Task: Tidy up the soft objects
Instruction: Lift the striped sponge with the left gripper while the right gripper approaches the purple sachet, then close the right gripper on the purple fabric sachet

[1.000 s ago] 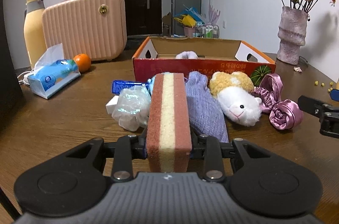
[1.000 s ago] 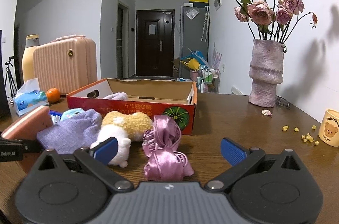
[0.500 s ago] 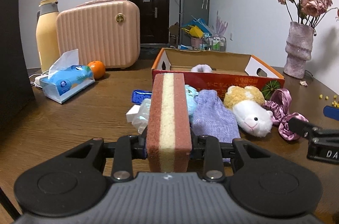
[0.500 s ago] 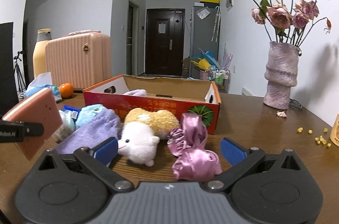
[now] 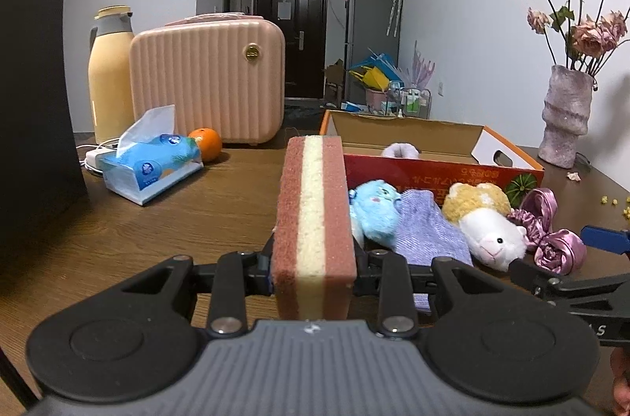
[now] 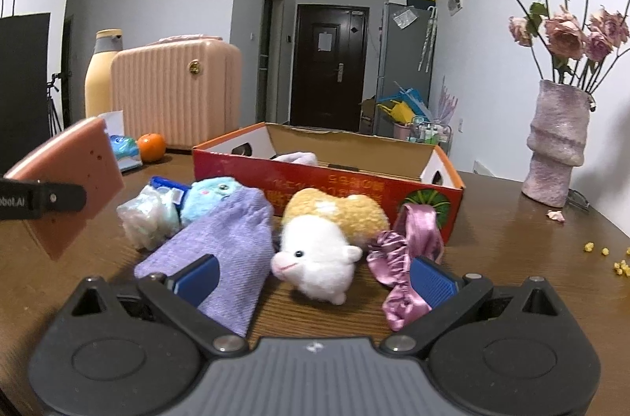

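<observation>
Wood-grain table [image 5: 118, 239], dark brown, fills the foreground of a white-walled room with a dark door [image 6: 328, 69] at the far end. The left gripper [image 5: 314, 258] pinches a sponge [image 5: 313, 219], pink with 1 cream stripe, upright between its jaws. The right gripper [image 6: 311, 278] has its jaws spread wide; a white and tan plush [image 6: 327, 243] lies between them, unheld, with a purple cloth [image 6: 224, 250] at the left jaw and a pink scrunchie [image 6: 405, 258] at the right. Beyond both grippers stands an open red box [image 6: 315, 180]. Far left of the jaws sit a tissue pack [image 5: 151, 162], an orange [image 5: 206, 143], a pink case [image 5: 208, 81] and a flask [image 5: 108, 77]. Far right stands a vase [image 6: 557, 144] of dried roses.
</observation>
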`<state>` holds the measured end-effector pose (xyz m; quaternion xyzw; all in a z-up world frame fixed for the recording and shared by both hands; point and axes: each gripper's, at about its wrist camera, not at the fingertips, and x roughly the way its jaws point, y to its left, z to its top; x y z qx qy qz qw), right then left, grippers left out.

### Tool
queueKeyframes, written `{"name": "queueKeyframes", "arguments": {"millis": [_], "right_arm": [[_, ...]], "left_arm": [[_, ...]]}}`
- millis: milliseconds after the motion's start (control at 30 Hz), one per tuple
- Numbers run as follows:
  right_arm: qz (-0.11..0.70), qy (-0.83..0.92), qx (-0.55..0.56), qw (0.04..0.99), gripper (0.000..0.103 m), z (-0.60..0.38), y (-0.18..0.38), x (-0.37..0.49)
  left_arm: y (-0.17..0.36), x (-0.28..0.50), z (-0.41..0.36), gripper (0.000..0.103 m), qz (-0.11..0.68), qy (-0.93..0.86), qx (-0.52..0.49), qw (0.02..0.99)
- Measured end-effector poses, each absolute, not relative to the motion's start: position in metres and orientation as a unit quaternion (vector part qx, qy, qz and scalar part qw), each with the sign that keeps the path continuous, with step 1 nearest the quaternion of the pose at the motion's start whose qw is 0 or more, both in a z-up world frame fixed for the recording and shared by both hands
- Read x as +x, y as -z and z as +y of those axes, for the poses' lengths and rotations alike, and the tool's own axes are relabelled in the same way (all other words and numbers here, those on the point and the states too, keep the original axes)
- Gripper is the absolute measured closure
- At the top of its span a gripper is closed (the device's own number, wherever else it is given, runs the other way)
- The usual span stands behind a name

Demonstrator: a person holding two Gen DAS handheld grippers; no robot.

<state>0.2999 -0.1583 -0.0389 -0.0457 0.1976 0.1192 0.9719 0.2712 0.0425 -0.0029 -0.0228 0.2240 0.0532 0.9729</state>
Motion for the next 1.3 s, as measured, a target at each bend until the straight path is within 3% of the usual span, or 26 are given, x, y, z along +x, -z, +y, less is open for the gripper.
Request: {"name": "queueKeyframes", "arguments": {"millis": [1100,1300], "right_arm": [[0.246,-0.173,-0.066,0.952,0.001,-0.086,0.051,0.354],[0.26,-0.183,-0.077,0.945,0.018,-0.074,0.056,0.364]], "left_arm": [[0.0,0.269,0.112,0.071,0.216,-0.1,-0.034,0.971],[0.001,0.267,0.112,0.071,0.214,-0.098,-0.033,0.971]]}}
